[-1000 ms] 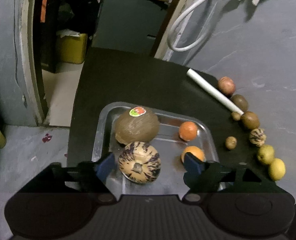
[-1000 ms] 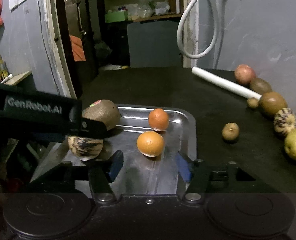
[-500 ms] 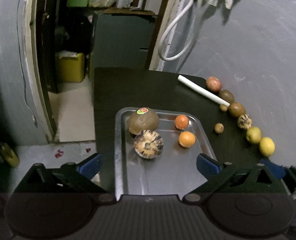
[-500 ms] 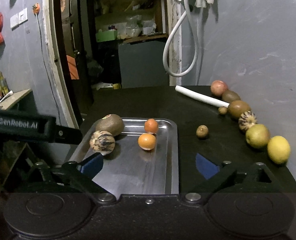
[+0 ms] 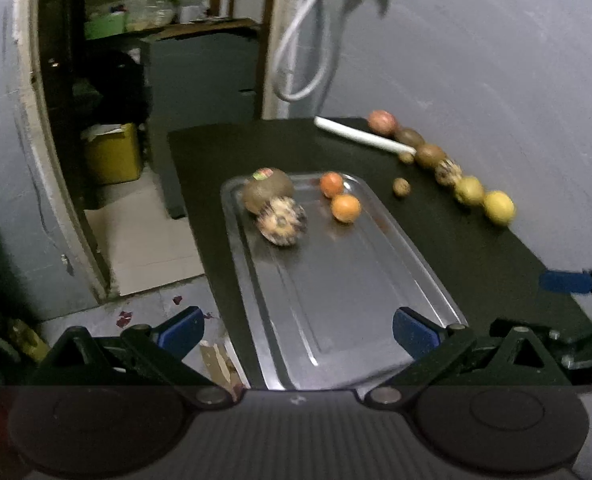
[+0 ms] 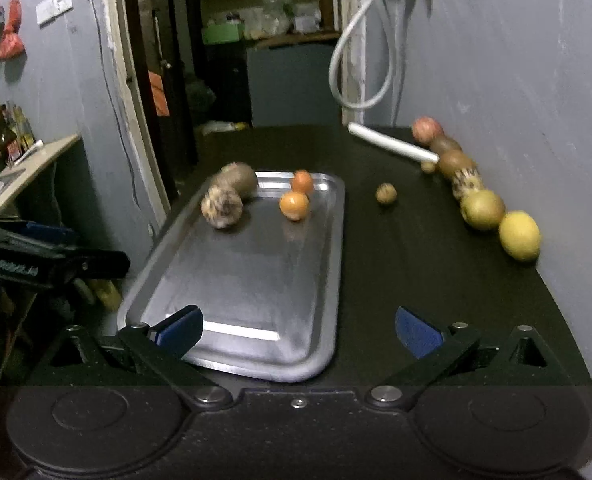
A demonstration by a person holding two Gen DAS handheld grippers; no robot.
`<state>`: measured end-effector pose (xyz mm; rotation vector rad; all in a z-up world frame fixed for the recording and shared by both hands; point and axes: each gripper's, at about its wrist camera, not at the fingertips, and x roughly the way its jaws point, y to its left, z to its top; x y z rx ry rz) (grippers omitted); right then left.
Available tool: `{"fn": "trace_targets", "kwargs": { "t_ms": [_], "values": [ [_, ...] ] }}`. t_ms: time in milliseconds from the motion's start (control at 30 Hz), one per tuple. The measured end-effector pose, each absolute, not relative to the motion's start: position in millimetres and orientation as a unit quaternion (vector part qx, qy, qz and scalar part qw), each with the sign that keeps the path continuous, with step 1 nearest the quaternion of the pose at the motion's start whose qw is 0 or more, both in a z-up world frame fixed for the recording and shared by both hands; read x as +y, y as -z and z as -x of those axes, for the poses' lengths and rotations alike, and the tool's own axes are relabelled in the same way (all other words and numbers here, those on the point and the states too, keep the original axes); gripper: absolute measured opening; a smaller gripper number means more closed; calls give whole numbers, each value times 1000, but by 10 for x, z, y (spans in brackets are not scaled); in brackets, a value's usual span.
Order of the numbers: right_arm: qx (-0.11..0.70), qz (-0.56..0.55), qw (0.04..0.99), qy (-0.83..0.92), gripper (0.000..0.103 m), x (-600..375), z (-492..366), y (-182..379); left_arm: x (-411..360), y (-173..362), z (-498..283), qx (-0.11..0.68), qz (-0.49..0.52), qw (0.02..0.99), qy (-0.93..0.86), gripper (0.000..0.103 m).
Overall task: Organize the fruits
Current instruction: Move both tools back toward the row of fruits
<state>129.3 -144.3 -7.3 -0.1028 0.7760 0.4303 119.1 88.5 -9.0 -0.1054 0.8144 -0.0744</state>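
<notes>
A steel tray [image 5: 347, 300] [image 6: 256, 280] lies on a black table. At its far end sit a brown round fruit with a sticker [image 5: 268, 194] [image 6: 238, 178], a striped melon [image 5: 282, 220] [image 6: 221, 206] and two oranges [image 5: 345, 208] [image 6: 294, 205]. Several fruits line the wall at the right, ending in a lemon [image 5: 497, 208] [image 6: 519, 234]; a small brown fruit [image 5: 401, 187] [image 6: 386, 193] lies apart. My left gripper [image 5: 297, 328] is open and empty over the tray's near end. My right gripper [image 6: 297, 328] is open and empty at the tray's near right corner.
A white tube [image 5: 361, 138] [image 6: 391, 144] lies at the table's far right by the wall. A doorway and yellow bin [image 5: 114, 156] are left of the table. The other gripper shows at the left of the right wrist view [image 6: 36, 256].
Both grippers have drawn back from the tray's far end and opened wider. The striped melon stays on the tray beside the brown fruit.
</notes>
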Motion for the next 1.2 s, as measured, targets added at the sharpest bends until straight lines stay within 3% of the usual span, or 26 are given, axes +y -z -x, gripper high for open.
{"fn": "trace_targets", "kwargs": {
  "t_ms": [533,900,1200],
  "values": [
    [456,27,882,-112,102,-2001,-1095,250,342,332,-1062,450,5,882,143,102],
    [443,-12,895,-53,102,-2488,-1338,315,-132,434,-1493,472,-7,865,169,102],
    [378,7,926,3,102,-2704,-1821,420,-375,427,-2143,479,9,866,139,102]
  ]
}}
